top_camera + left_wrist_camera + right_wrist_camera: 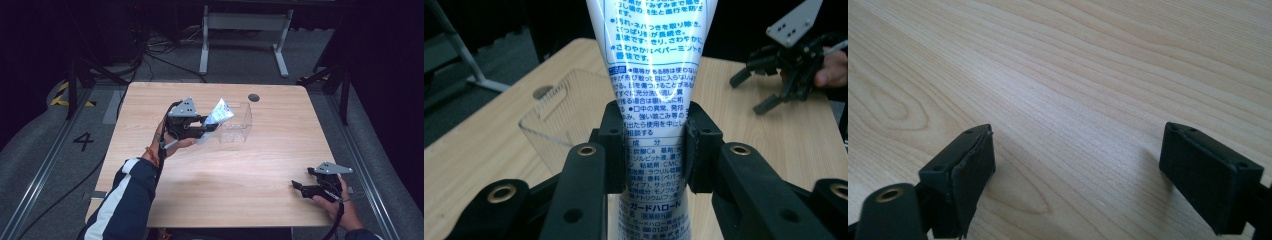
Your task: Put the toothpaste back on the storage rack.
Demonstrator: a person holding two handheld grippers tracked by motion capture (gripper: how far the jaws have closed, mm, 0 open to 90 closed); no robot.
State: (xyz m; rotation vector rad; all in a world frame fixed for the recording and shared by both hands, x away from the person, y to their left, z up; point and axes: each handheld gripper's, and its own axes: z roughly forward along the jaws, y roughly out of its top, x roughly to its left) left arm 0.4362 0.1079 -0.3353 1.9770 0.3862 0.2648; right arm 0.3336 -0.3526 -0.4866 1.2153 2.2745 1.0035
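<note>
left gripper (206,127) clamped on toothpaste tube (216,116) beside clear box (237,122); right gripper (300,187) agape, idle. risk: tube snagging rim, tipping box.

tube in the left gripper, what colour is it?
White tube with blue printed text; clearest in the left gripper view.

White tube (651,75) (blue print), black tools, pale wood-grain table (215,175)
</note>
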